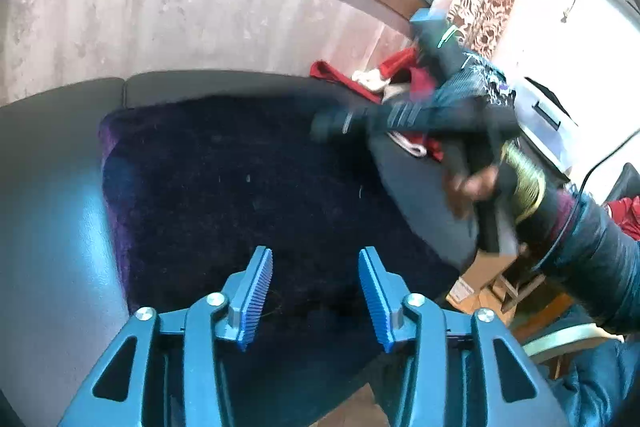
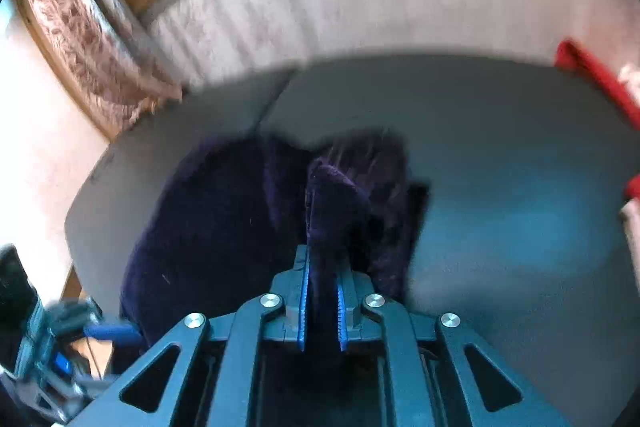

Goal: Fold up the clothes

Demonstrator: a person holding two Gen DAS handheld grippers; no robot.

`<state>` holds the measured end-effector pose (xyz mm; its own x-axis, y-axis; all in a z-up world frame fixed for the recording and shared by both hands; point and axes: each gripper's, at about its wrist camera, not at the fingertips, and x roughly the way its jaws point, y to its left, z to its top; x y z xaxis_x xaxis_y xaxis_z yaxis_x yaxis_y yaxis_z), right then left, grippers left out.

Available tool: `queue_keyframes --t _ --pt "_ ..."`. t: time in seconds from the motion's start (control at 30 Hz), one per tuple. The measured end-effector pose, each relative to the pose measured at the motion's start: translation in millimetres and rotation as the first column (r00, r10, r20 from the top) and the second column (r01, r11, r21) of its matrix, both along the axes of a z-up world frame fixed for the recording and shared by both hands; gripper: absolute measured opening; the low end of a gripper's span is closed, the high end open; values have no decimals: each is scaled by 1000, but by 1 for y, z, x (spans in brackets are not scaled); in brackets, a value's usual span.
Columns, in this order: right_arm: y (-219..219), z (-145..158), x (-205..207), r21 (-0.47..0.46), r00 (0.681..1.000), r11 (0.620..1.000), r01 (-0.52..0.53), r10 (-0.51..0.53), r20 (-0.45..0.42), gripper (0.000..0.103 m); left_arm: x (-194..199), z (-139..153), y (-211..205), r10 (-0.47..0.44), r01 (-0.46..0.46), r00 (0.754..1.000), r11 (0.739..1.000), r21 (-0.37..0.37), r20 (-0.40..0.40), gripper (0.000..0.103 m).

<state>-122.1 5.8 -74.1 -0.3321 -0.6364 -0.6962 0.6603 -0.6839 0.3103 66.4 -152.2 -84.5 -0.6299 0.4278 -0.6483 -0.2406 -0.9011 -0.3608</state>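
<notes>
A dark purple fuzzy garment lies spread on the grey sofa seat. My left gripper hovers over its near edge, open, with nothing between the blue fingers. In the right wrist view my right gripper is shut on a raised fold of the same purple garment, which bunches up just beyond the fingertips. The right gripper's body shows blurred at the garment's far right corner in the left wrist view, held by a hand.
A pile of red and cream clothes sits at the seat's right end, and a red garment shows at right. A pale striped backrest rises behind. A cardboard box lies on the floor. The left gripper shows blurred at lower left.
</notes>
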Motion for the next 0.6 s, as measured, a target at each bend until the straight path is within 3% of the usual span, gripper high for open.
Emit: queue_keyframes --t 0.07,0.17,0.27,0.37,0.43,0.5,0.6 --pt "7 -3 -5 -1 999 999 36 -36 -17 11 2 -12 -4 11 -11 1000 999 32 23 45" --pt "3 -44 -13 86 998 996 38 -42 42 11 5 -21 -10 31 -35 998 996 85 52 46" --pt "15 -52 -22 -13 990 997 76 -74 116 13 5 -12 -18 49 -54 998 993 107 47 46" --pt "24 -52 -27 -55 985 994 98 -89 150 27 7 1 -31 73 -77 997 987 141 29 46" --pt "25 -38 -22 -45 990 994 102 -97 99 36 -7 8 -37 88 -89 996 987 131 14 47" --pt "25 -15 -8 -39 996 995 88 -87 16 37 -23 15 -43 101 -100 995 988 117 -2 47" --pt "19 21 19 -56 997 998 -31 27 -72 37 -46 25 -52 121 -118 992 988 96 -27 48"
